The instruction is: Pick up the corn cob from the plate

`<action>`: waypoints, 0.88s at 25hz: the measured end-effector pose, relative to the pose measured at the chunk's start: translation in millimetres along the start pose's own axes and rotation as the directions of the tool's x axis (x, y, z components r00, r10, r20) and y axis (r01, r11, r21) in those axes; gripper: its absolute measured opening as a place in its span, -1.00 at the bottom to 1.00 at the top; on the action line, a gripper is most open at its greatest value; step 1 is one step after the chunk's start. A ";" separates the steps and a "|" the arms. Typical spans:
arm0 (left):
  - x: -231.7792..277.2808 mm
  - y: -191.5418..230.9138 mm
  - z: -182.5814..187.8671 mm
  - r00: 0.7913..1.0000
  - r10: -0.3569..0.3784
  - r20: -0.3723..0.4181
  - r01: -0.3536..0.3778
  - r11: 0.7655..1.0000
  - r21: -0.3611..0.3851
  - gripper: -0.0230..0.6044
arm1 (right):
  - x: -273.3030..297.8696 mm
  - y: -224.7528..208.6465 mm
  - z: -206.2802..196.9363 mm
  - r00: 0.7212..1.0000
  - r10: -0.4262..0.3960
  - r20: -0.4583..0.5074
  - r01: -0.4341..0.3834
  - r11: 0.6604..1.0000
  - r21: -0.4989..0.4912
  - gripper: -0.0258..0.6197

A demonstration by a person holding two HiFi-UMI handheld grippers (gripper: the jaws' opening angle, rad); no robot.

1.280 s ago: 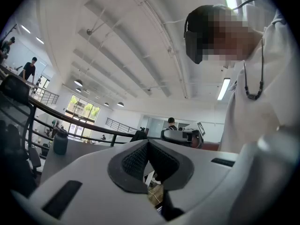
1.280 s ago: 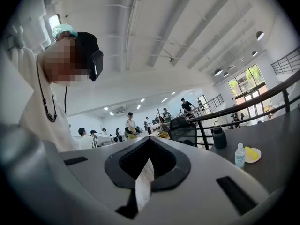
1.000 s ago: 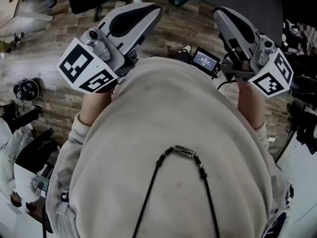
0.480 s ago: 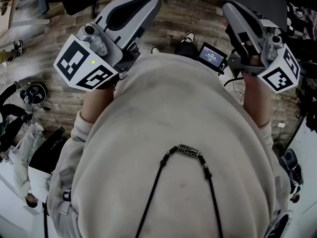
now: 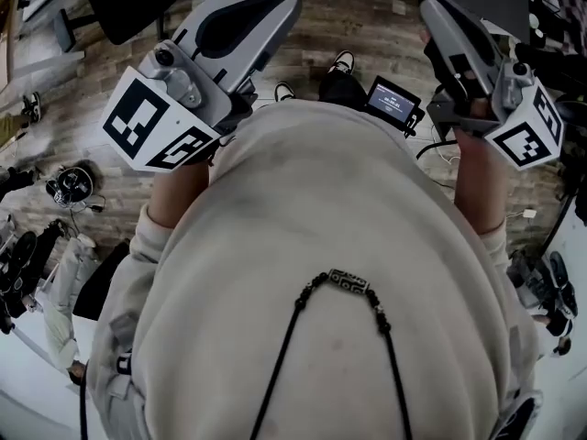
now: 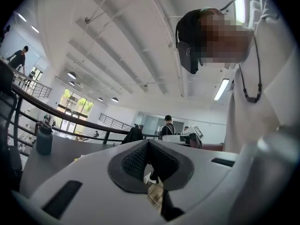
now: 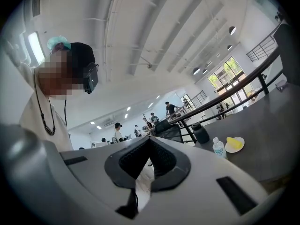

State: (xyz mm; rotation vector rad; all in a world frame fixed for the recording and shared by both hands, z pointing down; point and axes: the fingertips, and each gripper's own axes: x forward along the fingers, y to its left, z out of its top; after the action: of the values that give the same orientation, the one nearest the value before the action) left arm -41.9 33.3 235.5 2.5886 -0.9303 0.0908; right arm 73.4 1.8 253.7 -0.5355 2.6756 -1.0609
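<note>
**Both claws carried closed at chest height; corn cob untouched on its plate**

Compared with the head view a second ago, you have let both claws settle slightly and the camera has swung: a pair of shoes (image 5: 341, 62) has come into frame at the top, and more of the plank floor (image 5: 101, 71) shows. Neither claw has changed state. The left claw (image 6: 148, 150) has its pads pressed together with nothing between them. The right claw (image 7: 149, 149) is likewise shut and empty. This reads as the opening of the approach, not yet a reach.

The corn cob (image 7: 235, 143) appears only in the right gripper view. It lies yellow on a pale plate (image 7: 230, 150) on the dark worktop (image 7: 269, 125), well apart from the claw and off to its right. No view shows it near the left claw. The right claw therefore seems the likelier one to use, and its pads must part before it arrives.

A clear water bottle (image 7: 218, 149) stands just beside the plate, on the side nearer the claw's line, so a straight run could knock it. A dark flask (image 7: 201, 133) stands a little behind the bottle, and a railing (image 7: 234, 86) runs past the worktop. A small lit screen (image 5: 390, 102) hangs between your hands, in front of your pale sweatshirt (image 5: 321, 218). People stand far off in the hall.
</note>
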 end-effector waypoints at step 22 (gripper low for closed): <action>49.8 0.1 50.0 0.997 0.066 -0.043 -0.067 0.997 -0.034 -0.93 | 10.8 -43.9 59.9 0.992 0.121 0.031 -0.123 0.989 0.085 -0.87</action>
State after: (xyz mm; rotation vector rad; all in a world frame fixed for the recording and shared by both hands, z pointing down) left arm -6.6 -15.5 198.8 2.5136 -0.9936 0.1451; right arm 94.1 -69.1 240.5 -0.3618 2.5889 -1.1220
